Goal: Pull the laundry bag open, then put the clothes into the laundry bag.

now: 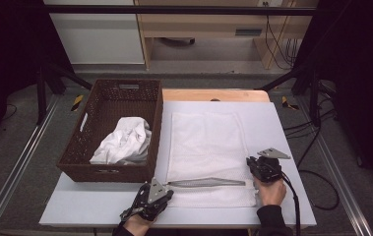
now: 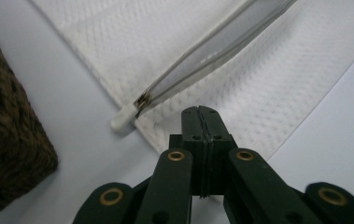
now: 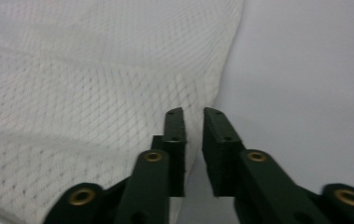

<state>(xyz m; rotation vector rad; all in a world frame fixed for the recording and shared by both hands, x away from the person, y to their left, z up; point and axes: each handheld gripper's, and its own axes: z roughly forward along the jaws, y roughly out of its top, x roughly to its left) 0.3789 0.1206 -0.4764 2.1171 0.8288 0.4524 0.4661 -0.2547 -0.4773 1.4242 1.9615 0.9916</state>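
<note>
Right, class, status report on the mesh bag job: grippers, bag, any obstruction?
Left hand-held gripper shut, empty, at the mesh bag's near edge. Right hand-held gripper slightly open at its side edge. Bag flat, zip open. Nothing in the way.

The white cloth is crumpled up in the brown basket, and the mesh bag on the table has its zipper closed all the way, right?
Not quite. The zipper on the mesh bag is open: in the high view its mouth gapes as a long slit, and the left gripper view shows the two sides parted. The white cloth does lie crumpled in the brown basket.
</note>
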